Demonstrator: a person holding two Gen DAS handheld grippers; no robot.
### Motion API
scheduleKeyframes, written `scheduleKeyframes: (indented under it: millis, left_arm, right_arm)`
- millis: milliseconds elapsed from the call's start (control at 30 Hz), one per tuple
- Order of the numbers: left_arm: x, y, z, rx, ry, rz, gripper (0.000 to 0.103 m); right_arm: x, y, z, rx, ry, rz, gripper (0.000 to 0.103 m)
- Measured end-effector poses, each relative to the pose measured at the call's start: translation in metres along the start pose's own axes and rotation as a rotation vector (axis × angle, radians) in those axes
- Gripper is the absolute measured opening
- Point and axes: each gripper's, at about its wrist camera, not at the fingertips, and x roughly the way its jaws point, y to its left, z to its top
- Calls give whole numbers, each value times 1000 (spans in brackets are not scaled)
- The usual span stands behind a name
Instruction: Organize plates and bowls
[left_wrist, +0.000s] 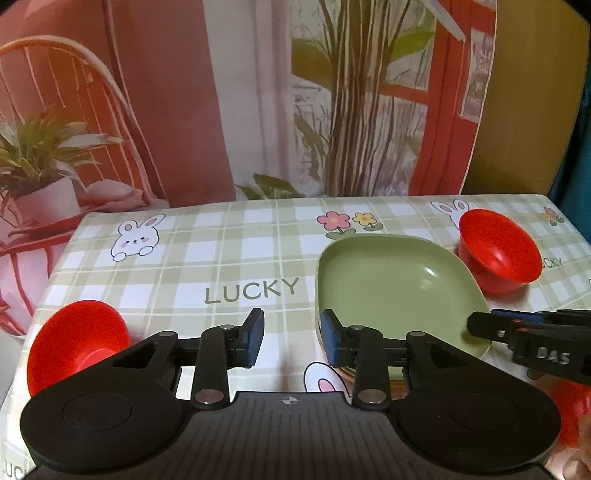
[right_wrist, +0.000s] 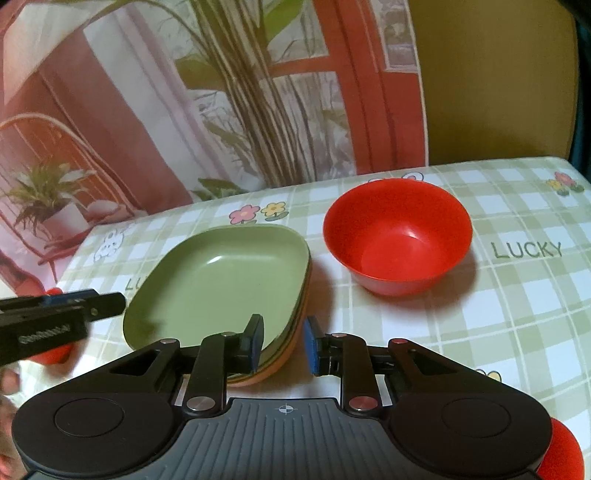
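right wrist: empty red bowl (right_wrist: 397, 236)

A green plate (right_wrist: 218, 280) tops an orange one; red bowls (right_wrist: 397, 236) sit on the green-and-white checked tablecloth (left_wrist: 229, 254) printed with rabbits and flowers.

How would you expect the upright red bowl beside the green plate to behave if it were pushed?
The red bowl looks like glossy plastic, so probably light and stiff. Its narrow base under a wide rim suggests a high push might tip it; low down, it would likely slide on the tablecloth.
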Motion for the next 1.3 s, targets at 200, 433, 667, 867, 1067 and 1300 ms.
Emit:
scheduleKeyframes:
  millis: [200, 433, 667, 867, 1067, 1300]
  left_arm:
    - [-12, 9, -2, -32, -24, -8, 36]
    - [-31, 31, -6, -61, -60, -7, 36]
    - [-52, 80, -12, -103, -84, 47, 36]
    - [-62, 138, -19, -172, -94, 135, 36]
    - [-52, 180, -34, -257, -76, 197, 36]
    - [-36, 202, -49, -305, -56, 204, 36]
  right_arm:
    - [11, 7, 2, -41, 18, -32, 24]
    - [8, 13, -1, -34, 27, -39, 24]
    - [-19, 32, 9, -66, -65, -35, 25]
    - [-27, 73, 20, -136, -101, 73, 25]
    - [-13, 130, 19, -274, -90, 167, 25]
    - [15, 190, 14, -378, -25, 268, 23]
